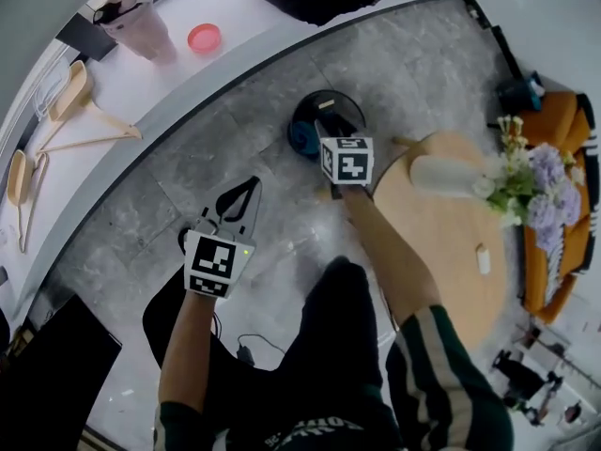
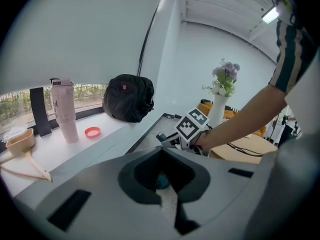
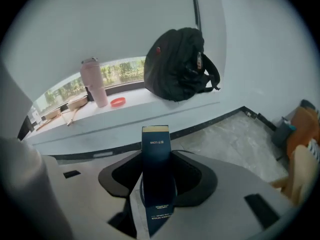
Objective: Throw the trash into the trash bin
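The right gripper (image 3: 156,209) pinches a dark blue box (image 3: 156,159), standing upright between its jaws. It is held out over the black bin (image 1: 308,101) on the floor, beside the round table (image 1: 441,252). The left gripper (image 1: 242,200) hangs short of the bin, jaws pressed together on nothing. A backpack (image 3: 177,64) sits on the white counter (image 3: 125,115).

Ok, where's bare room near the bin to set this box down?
Bare floor lies between the ledge and the trash bin. The round table is mostly bare on its near half. Crowded: the ledge by hangers and tumbler, the table's vase end.
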Motion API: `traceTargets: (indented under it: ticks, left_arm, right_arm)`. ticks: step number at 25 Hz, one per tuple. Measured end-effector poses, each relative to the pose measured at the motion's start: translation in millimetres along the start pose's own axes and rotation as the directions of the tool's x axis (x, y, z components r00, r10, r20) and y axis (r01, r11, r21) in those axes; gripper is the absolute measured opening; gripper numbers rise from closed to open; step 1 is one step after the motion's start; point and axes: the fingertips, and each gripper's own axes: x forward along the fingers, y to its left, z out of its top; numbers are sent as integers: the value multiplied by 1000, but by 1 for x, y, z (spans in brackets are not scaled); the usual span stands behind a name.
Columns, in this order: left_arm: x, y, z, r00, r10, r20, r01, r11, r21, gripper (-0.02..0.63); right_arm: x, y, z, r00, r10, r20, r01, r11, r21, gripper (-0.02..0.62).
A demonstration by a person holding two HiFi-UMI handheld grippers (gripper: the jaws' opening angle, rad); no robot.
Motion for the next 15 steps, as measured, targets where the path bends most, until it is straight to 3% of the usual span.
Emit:
traceTargets:
  ticks: [3, 15]
  left_arm:
    - [12, 15, -26, 1000, 19, -11, -18, 999, 35, 0]
    - [39, 35, -79, 997, 73, -10, -72, 996, 53, 1]
  right_arm:
    - [35, -11, -20, 999, -42, -16, 43, 998, 44, 178]
    - [122, -35, -82, 991, -107, -84, 109, 994, 15, 178]
